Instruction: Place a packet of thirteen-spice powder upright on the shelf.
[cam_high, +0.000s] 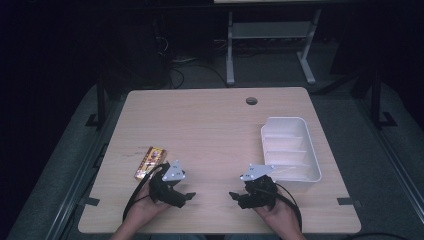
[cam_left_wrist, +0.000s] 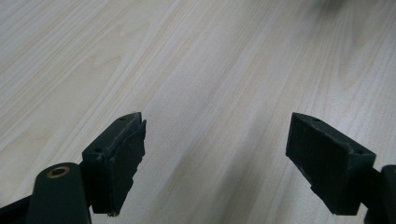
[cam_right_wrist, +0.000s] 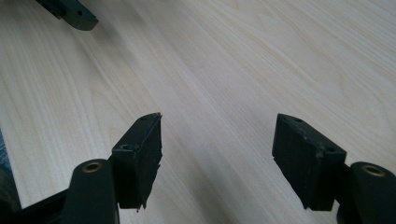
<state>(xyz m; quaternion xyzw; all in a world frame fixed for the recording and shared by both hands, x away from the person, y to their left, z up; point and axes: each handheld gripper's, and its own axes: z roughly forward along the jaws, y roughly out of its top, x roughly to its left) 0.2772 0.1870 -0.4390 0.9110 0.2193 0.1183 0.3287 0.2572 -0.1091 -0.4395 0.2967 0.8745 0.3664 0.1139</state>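
L tongs (cam_high: 189, 196): jaws wide apart, nothing btwn, low over bare surface (cam_high: 210, 130) near front edge | R tongs (cam_high: 234, 195): also spread, empty, facing L tongs, tips near but apart | snack pack (cam_high: 150, 162): flat on surface, just behind L hand | white tray (cam_high: 315, 160): R side, beside R tongs
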